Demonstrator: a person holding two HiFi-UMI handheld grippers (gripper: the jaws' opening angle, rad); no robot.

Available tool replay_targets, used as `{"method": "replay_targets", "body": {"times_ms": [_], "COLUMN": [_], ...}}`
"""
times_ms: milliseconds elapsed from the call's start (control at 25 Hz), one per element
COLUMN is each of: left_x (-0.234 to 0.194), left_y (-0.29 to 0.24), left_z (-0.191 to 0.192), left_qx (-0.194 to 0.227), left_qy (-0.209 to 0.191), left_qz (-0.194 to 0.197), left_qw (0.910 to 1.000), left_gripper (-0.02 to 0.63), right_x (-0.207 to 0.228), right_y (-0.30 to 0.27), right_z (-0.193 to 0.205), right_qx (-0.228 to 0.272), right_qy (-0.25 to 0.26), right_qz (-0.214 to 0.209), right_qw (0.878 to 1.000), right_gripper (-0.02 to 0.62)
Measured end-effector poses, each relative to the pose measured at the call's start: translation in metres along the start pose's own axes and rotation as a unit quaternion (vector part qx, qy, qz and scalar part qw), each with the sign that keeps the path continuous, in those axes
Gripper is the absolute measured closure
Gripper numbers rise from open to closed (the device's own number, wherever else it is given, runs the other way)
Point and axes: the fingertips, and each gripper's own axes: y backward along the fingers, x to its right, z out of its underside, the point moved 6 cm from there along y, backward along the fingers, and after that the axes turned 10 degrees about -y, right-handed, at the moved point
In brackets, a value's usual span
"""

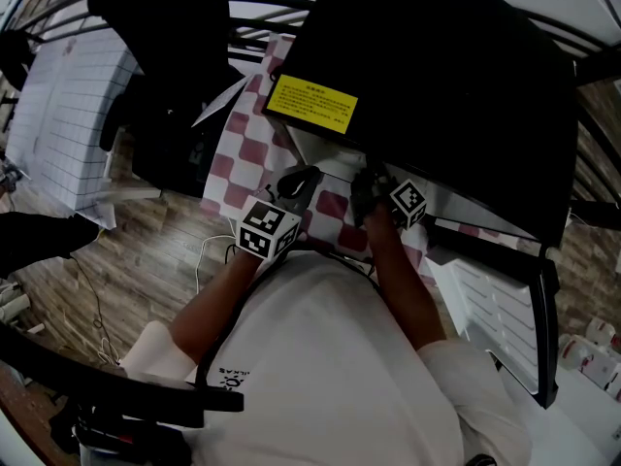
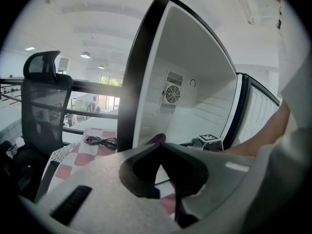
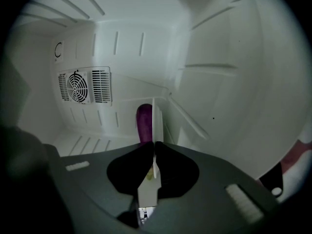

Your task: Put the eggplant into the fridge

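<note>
My right gripper [image 3: 154, 144] reaches inside the white fridge interior [image 3: 214, 82]. It is shut on the stem end of the purple eggplant [image 3: 144, 122], which sticks out ahead of the jaws above the fridge floor. In the head view the right gripper [image 1: 369, 194] sits at the mouth of the black fridge [image 1: 437, 85]. My left gripper [image 1: 296, 184] hangs outside over the checkered cloth, shut and empty. In the left gripper view, the left gripper [image 2: 159, 147] faces the open fridge [image 2: 195, 96], and the eggplant's tip [image 2: 157, 139] shows just inside.
The fridge door [image 1: 505, 304] stands open to the right. A fan grille [image 3: 78, 87] is on the back wall. A coiled black cable [image 2: 101, 141] lies on the pink checkered tablecloth [image 1: 238, 168]. A black office chair [image 2: 41, 96] stands to the left.
</note>
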Motion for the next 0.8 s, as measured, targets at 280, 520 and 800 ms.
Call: {"method": "replay_targets", "body": {"times_ms": [280, 520, 800], "left_x": [0.0017, 0.0012, 0.0033], "left_y": [0.0005, 0.0011, 0.0026], "left_z": [0.0012, 0.0013, 0.0013], "left_qx": [-0.002, -0.002, -0.002], "left_qy": [0.0, -0.002, -0.002], "left_qz": [0.0, -0.001, -0.001], "left_qw": [1.0, 1.0, 1.0], "left_gripper": [0.6, 0.601, 0.6], "right_x": [0.0014, 0.0036, 0.0027], "right_y": [0.0012, 0.001, 0.0012], "right_z": [-0.0025, -0.0034, -0.0032], "right_qx": [0.004, 0.003, 0.006], "right_qy": [-0.006, -0.011, -0.011], "right_qz": [0.009, 0.016, 0.027], "right_qw": [1.0, 1.0, 1.0], "right_gripper": [0.57, 0.571, 0.571]}}
